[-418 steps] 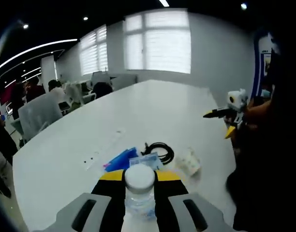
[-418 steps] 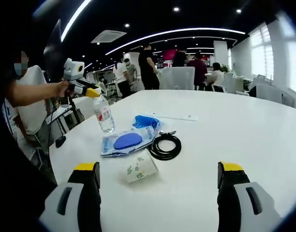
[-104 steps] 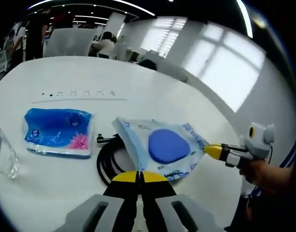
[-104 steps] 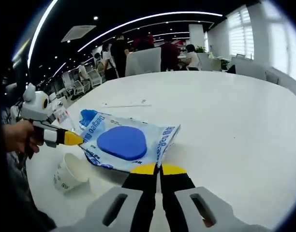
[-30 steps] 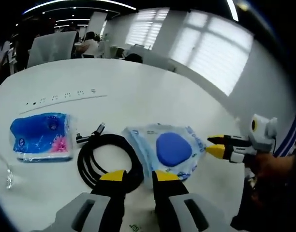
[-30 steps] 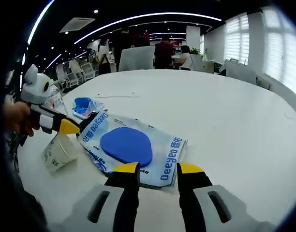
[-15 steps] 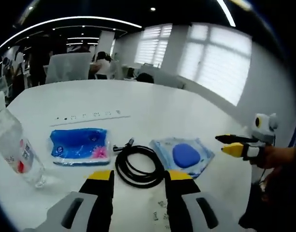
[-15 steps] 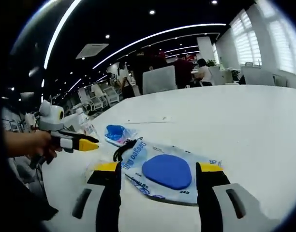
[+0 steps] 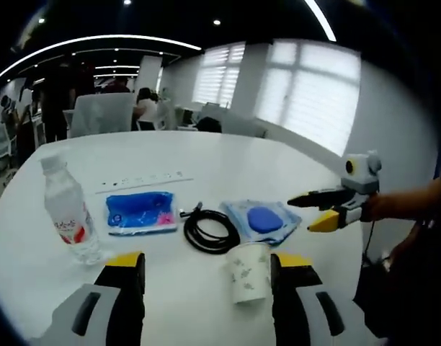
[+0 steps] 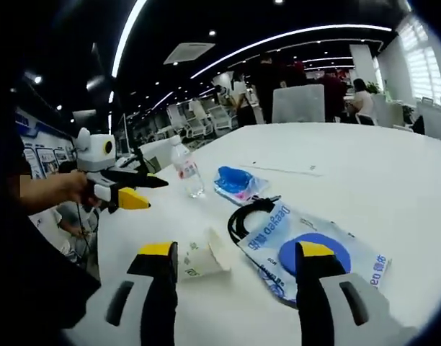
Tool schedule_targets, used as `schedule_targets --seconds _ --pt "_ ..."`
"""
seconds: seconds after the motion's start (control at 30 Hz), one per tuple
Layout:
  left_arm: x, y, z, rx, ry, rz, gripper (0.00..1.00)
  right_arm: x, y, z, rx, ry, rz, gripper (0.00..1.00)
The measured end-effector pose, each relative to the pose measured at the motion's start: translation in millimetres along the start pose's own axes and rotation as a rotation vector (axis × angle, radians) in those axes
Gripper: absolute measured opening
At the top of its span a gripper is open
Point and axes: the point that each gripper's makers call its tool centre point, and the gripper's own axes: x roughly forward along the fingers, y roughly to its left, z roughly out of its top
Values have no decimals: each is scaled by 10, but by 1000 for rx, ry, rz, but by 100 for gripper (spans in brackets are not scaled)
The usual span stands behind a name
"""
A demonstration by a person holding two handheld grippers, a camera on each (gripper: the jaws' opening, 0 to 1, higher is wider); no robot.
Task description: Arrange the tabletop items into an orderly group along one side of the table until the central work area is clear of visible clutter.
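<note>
on the white table [image 9: 228, 169], in a row in the left gripper view: water bottle [image 9: 67, 209] upright at the left, blue packet [image 9: 140, 211] flat beside it, coiled black cable [image 9: 210, 231] next, then a pale pouch with a blue oval [image 9: 261, 219], its near edge overlapping the cable's rim. paper cup [image 9: 248, 271] lying on its side nearer the camera, just in front of cable and pouch.

same things in the right gripper view: pouch [image 10: 314, 254] nearest at the right, cable [image 10: 248, 214] partly under its left edge, cup [image 10: 201, 258] tipped over to the left of both, packet [image 10: 236, 183] and bottle [image 10: 186, 168] farther back.

left gripper [image 9: 206, 263] low at the bottom of its own view, jaws wide apart, holding nothing, cup between the yellow tips; seen too in the right gripper view [image 10: 139, 189], held in a hand, above the table's left edge.

right gripper [image 10: 235, 251] jaws spread wide over cup and pouch, gripping nothing; visible also in the left gripper view [image 9: 313, 212], parted, hovering just right of the pouch.
</note>
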Motion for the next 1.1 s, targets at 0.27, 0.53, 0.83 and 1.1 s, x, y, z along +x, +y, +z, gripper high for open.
schedule_targets --seconds 0.27,0.53,0.83,1.1 --pt "-417 -6 -156 -11 -13 23 90 318 206 63 -10 51 136 46" --pt "-746 -166 -376 -13 3 9 100 607 400 -201 33 187 272 33" --pt "-920 -230 -527 -78 3 25 100 709 571 -252 51 235 335 21" --pt "-944 -254 -587 -85 19 19 98 625 701 -259 56 250 355 5"
